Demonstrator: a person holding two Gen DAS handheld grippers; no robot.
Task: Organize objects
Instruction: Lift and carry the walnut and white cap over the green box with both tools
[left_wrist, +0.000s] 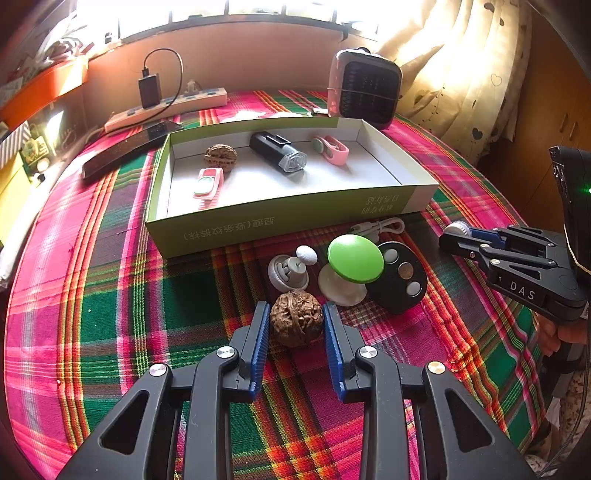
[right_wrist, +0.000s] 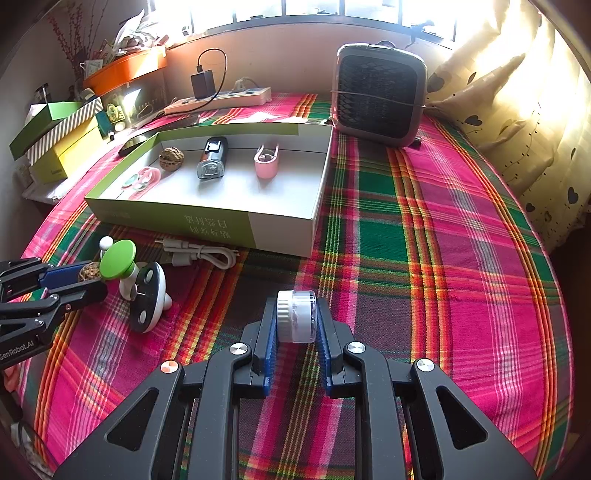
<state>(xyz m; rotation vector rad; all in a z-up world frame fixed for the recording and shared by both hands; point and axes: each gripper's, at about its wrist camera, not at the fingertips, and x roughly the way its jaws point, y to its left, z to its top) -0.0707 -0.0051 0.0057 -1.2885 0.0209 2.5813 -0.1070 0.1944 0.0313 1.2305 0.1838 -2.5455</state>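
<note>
Nearest to the left camera, the left tool (left_wrist: 296, 325) has its blue pads on both sides of a walnut (left_wrist: 296, 317); the pads look touching it, so the tool is clamped on the walnut, which rests on the tabletop (left_wrist: 110, 295). Nearest to the right camera, the right tool (right_wrist: 296, 321) is clamped on a small jar (right_wrist: 296, 316) with a white ribbed lid and a clear body, held above the plaid cloth.

After the tabletop, the largest thing is the heater (right_wrist: 378, 94), which stands at the far side, near the curtain (right_wrist: 517, 110). Next is the box (left_wrist: 280, 218), open on top, green outside and white inside, lying in the middle of the tabletop. Four things lie in the box: a black flashlight (left_wrist: 277, 151) in the middle, a second walnut (left_wrist: 221, 157) left of it, a pink clip (left_wrist: 330, 149) on the right, and a pink-green clip (left_wrist: 208, 184) near the front left corner.

In front of the box, outside it, lies a small group: a black remote (left_wrist: 402, 277) with three round buttons, a green knob (left_wrist: 355, 258) on a white base, a white knob (left_wrist: 290, 271), and a coiled white cable (left_wrist: 380, 226) just beside the box wall. The left tool's walnut is just in front of this group.

A power strip (left_wrist: 166, 109) with a black charger lies at the far wall.
</note>
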